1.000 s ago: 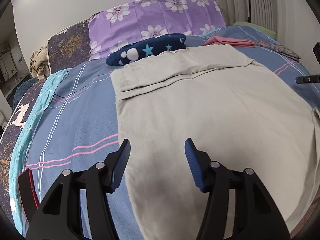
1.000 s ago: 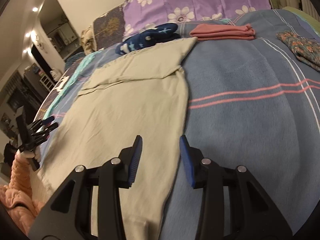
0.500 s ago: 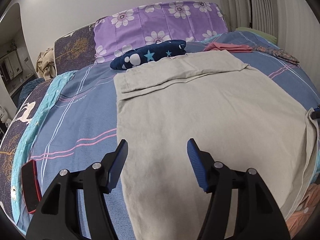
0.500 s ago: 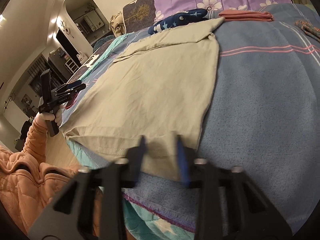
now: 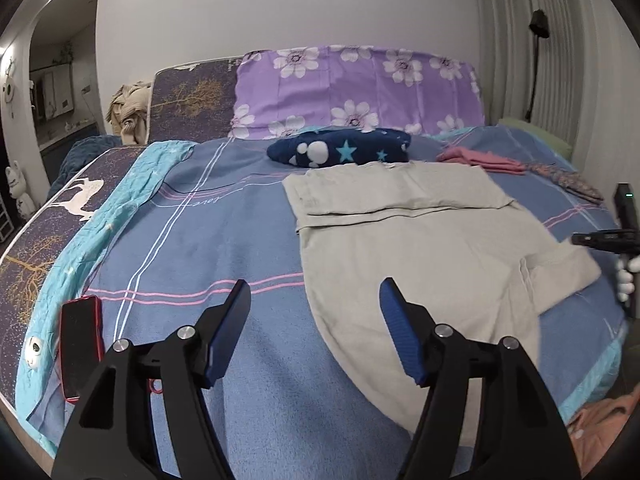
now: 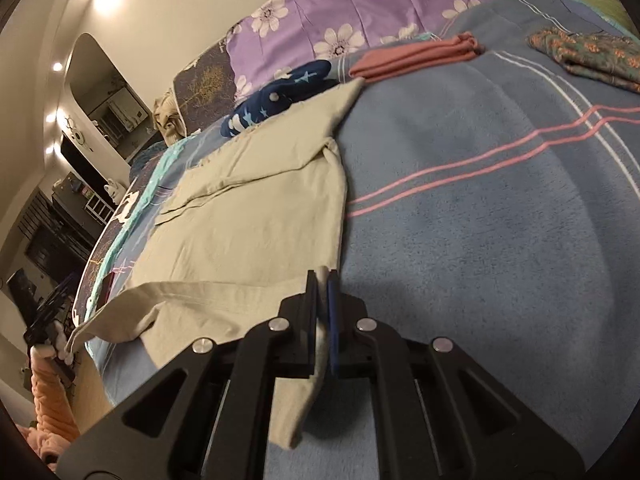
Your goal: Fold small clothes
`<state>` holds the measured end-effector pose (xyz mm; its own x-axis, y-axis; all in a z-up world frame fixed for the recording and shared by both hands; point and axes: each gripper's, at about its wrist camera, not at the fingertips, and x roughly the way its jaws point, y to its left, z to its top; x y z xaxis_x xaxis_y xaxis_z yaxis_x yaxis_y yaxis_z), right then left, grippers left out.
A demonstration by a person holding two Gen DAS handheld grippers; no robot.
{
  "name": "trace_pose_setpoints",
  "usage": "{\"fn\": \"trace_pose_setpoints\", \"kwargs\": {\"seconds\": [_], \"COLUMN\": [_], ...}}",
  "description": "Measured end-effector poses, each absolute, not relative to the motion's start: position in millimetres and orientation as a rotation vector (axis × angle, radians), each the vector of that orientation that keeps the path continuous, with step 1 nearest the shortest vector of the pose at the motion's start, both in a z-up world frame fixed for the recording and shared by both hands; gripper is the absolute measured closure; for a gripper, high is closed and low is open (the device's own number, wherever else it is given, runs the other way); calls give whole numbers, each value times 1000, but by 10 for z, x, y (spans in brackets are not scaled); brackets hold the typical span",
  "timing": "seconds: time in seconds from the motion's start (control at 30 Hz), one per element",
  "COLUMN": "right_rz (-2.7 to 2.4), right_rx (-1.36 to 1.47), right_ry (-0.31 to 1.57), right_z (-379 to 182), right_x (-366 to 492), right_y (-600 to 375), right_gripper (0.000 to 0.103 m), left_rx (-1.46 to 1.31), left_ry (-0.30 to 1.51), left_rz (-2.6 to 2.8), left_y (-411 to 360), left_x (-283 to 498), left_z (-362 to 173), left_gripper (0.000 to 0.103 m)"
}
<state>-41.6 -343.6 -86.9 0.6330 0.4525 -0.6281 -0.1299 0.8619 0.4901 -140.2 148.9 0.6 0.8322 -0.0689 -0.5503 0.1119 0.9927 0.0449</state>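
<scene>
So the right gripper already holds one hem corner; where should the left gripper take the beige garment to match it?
Take the free near-left hem corner of the beige garment, coming in low from the bed's near edge; it lies flat just ahead of the open left gripper.

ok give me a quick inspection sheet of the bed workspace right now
surface: blue striped blanket covering the bed.
job's things: beige garment spread flat, top part folded over; near right corner lifted off the blanket.
clutter: red phone near the left edge; navy star-print cloth, folded pink cloth and patterned cloth beyond the garment.
grippers: left gripper jaws wide apart, holding nothing; right gripper jaws shut on the garment's corner.
cables: nothing seen.
surroundings: purple flowered pillow, white wall, curtain at right.
</scene>
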Motion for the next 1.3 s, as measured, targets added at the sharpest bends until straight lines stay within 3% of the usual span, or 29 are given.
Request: {"fn": "trace_pose_setpoints", "kwargs": {"seconds": [0.43,0.7,0.73,0.77,0.8,0.83,1.03,1.3], "right_rz": [303,278,276,273,270,269,273,318], "right_rx": [457,466,465,463,462,463,479,441], "right_ry": [871,882,883,882,880,877,845,704], "right_z": [-997,-1001,-998,-993,-984,-977,-875,-317], "right_x": [-361,-357,-359,-363,-366,-369,-395,-326], "right_y": [-3428,-3432,-3432,-3431,-3431,-3431,-3444,-3347], "right_gripper": [98,98,98,98,98,98,98,98], "left_rx": [635,616,614,609,597,561,377,307], "left_ry": [789,535,504,497,513,554,601,512], "left_rz": [-287,-422,-452,-477,-508,-550,-494,-382], "left_y": [997,694,654,630,623,641,989,1112], "left_x": [-2143,-2052,-2033,-2000,-1936,-1837,-1442,-1050], "left_z": [-574,-457,-409,-381,-363,-345,-248,47], "left_gripper": [35,35,38,53,86,101,101,101]}}
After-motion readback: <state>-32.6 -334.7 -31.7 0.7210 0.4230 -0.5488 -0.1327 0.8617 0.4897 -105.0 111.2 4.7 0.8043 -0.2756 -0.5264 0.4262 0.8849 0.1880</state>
